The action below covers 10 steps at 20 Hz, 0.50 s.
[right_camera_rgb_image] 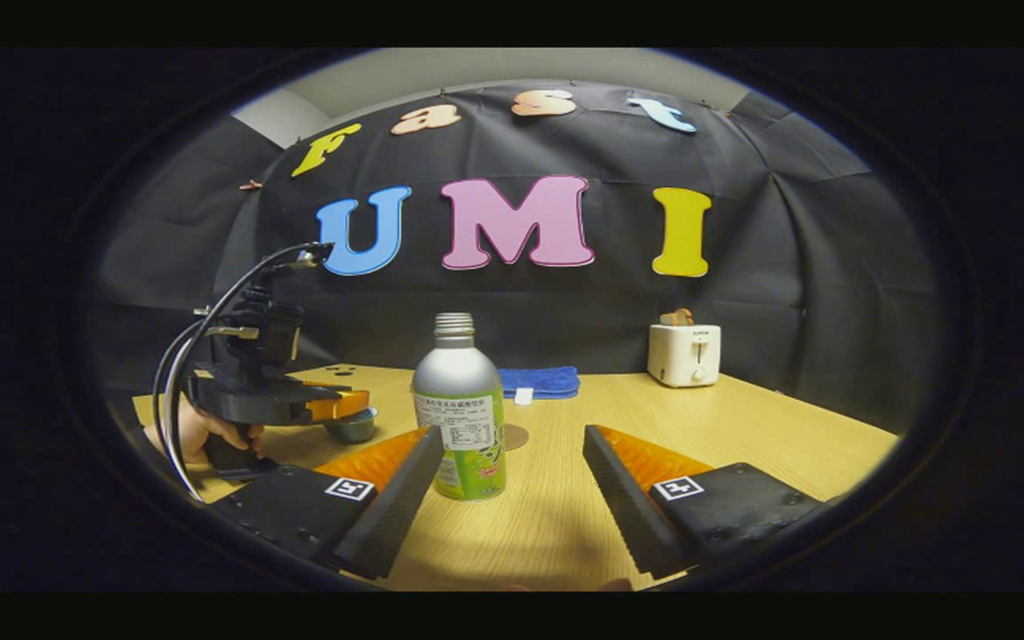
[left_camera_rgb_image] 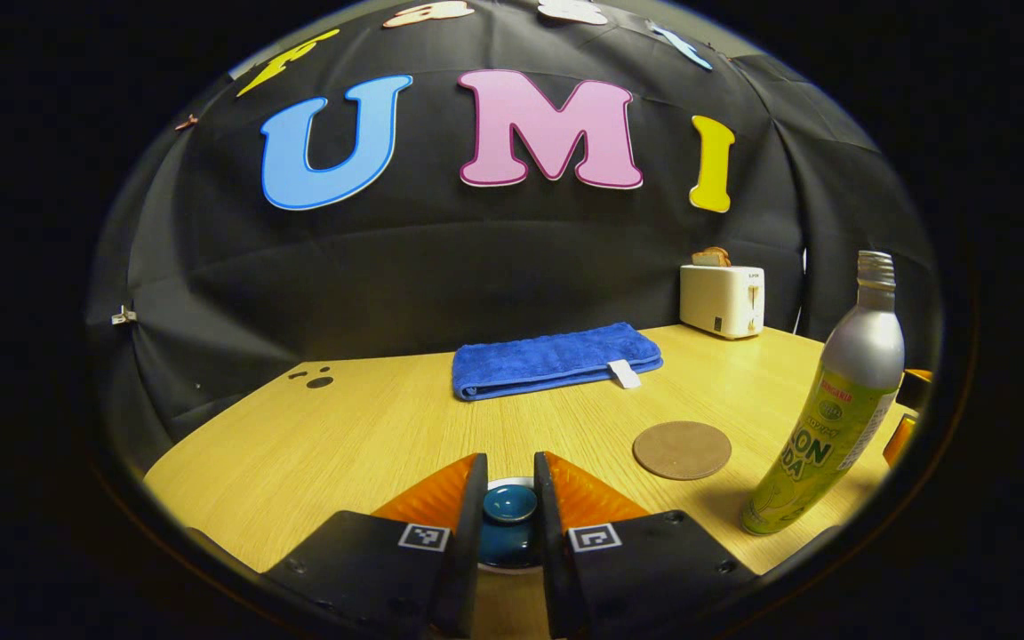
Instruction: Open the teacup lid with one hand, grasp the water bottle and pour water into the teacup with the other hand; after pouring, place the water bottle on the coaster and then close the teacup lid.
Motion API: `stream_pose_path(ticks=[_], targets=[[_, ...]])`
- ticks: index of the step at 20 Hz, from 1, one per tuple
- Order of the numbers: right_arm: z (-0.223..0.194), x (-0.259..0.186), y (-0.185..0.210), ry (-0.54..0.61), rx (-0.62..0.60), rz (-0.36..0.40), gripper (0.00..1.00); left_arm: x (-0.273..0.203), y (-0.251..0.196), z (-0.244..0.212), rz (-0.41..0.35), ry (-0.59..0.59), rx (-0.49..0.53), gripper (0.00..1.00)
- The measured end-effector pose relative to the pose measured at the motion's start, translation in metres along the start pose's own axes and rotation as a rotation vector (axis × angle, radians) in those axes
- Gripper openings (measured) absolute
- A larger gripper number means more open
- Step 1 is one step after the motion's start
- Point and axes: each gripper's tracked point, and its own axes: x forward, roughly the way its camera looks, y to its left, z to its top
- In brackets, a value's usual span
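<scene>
A dark blue teacup [left_camera_rgb_image: 509,542] stands at the near table edge, and its lid's round knob [left_camera_rgb_image: 509,503] sits between the fingers of my left gripper [left_camera_rgb_image: 509,484], which press on it from both sides. In the right gripper view, the left gripper [right_camera_rgb_image: 334,405] hovers over the teacup [right_camera_rgb_image: 352,427]. A silver and green water bottle [left_camera_rgb_image: 832,427] with an uncapped neck stands upright at the right. The round brown coaster [left_camera_rgb_image: 682,450] lies bare beside it. My right gripper [right_camera_rgb_image: 510,444] is open, with the bottle [right_camera_rgb_image: 463,409] just ahead of its left fingertip, untouched.
A folded blue towel [left_camera_rgb_image: 556,360] lies at the back of the wooden table [left_camera_rgb_image: 370,444]. A white toaster [left_camera_rgb_image: 723,300] holding toast stands at the back right. A hand [right_camera_rgb_image: 196,436] holds the left gripper, with cables looping above it.
</scene>
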Motion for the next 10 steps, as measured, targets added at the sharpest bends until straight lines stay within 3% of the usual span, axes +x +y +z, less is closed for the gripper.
stream_pose_path(ticks=[4, 7, 8, 10], targets=[[0.000, -0.001, 0.001, -0.001, 0.001, 0.008, 0.98, -0.010, 0.008, 0.011, 0.021, -0.084, -0.057, 0.33], [-0.002, -0.003, 0.021, 0.004, 0.002, 0.089, 0.98, -0.021, 0.010, 0.021, 0.044, -0.154, -0.046, 0.30], [-0.001, -0.003, 0.023, 0.001, 0.003, 0.100, 0.98, -0.027, 0.009, 0.019, 0.044, -0.165, -0.046, 0.35], [0.000, -0.001, 0.023, 0.002, 0.002, 0.088, 0.98, -0.043, 0.009, 0.020, 0.023, -0.182, -0.054, 0.34]])
